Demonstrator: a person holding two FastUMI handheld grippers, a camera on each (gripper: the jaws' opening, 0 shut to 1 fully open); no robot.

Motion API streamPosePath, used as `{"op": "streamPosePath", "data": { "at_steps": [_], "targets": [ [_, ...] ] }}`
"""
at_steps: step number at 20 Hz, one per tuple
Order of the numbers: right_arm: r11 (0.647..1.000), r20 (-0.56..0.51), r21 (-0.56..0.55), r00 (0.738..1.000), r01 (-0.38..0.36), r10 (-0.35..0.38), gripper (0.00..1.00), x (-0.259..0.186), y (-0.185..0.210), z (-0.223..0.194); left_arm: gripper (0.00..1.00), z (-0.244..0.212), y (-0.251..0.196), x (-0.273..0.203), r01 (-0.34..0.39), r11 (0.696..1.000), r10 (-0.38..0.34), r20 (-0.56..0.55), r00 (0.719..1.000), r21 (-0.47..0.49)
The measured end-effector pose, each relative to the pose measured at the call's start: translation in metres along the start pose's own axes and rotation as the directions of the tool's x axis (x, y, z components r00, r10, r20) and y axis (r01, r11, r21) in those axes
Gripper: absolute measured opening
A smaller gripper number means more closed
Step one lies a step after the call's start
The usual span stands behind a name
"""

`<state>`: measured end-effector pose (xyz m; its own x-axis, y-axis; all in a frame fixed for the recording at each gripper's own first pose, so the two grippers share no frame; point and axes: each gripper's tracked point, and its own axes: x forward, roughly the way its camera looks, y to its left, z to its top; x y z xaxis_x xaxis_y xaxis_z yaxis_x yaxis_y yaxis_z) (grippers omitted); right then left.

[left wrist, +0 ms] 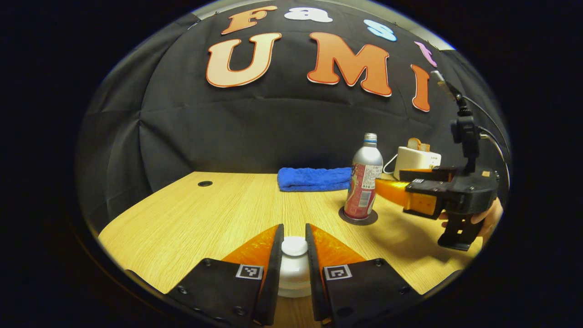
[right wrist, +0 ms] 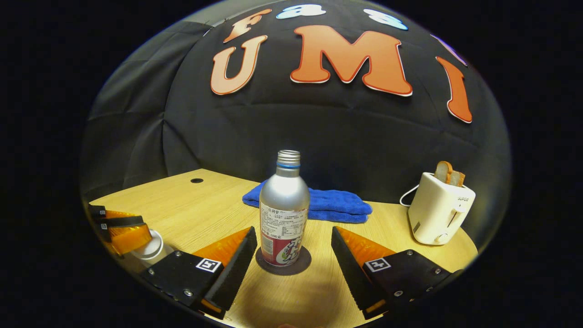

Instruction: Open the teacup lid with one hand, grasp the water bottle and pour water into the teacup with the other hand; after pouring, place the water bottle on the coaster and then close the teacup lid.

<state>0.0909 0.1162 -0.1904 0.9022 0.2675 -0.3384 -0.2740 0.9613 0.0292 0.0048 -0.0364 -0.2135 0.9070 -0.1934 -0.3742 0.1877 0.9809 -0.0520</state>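
A silver water bottle (right wrist: 284, 205) with a red label and no cap stands upright on a dark round coaster (right wrist: 300, 266). My right gripper (right wrist: 292, 231) is open, a finger on each side of the bottle's lower part, not touching it. In the left gripper view the bottle (left wrist: 364, 182) stands on the coaster (left wrist: 370, 219), with the right gripper (left wrist: 388, 178) held by a hand just to its right. My left gripper (left wrist: 294, 237) is shut on the white knob of the teacup lid (left wrist: 294, 246), over the white teacup (left wrist: 294, 280). The left gripper (right wrist: 120, 232) and the teacup (right wrist: 152, 248) also appear in the right gripper view.
A folded blue towel (right wrist: 319, 202) lies behind the bottle near the wall. A white toaster (right wrist: 437, 209) with bread slices stands at the right, its cord trailing behind. The wooden table (left wrist: 191, 214) has a small cable hole (left wrist: 205, 183) at the far left.
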Motion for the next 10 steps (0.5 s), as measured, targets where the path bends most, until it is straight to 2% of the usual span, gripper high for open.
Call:
{"op": "streamPosePath", "data": {
  "at_steps": [5, 8, 10],
  "targets": [
    [0.999, 0.05, 0.037, 0.998, 0.027, -0.028, 0.98, -0.026, -0.017, 0.015, 0.42, 0.002, -0.001, -0.003, -0.015, 1.0, 0.015, 0.006, 1.0, 0.01],
    [0.998, 0.077, 0.036, 0.996, 0.048, -0.051, 0.98, -0.043, -0.027, 0.025, 0.58, 0.018, 0.0, -0.007, -0.025, 1.0, 0.024, 0.046, 0.999, 0.014],
    [0.997, 0.118, 0.013, 0.99, 0.072, -0.073, 0.99, -0.057, -0.033, 0.037, 0.73, 0.03, 0.003, -0.009, -0.06, 0.998, 0.057, 0.069, 0.996, 0.033]
  ]
}}
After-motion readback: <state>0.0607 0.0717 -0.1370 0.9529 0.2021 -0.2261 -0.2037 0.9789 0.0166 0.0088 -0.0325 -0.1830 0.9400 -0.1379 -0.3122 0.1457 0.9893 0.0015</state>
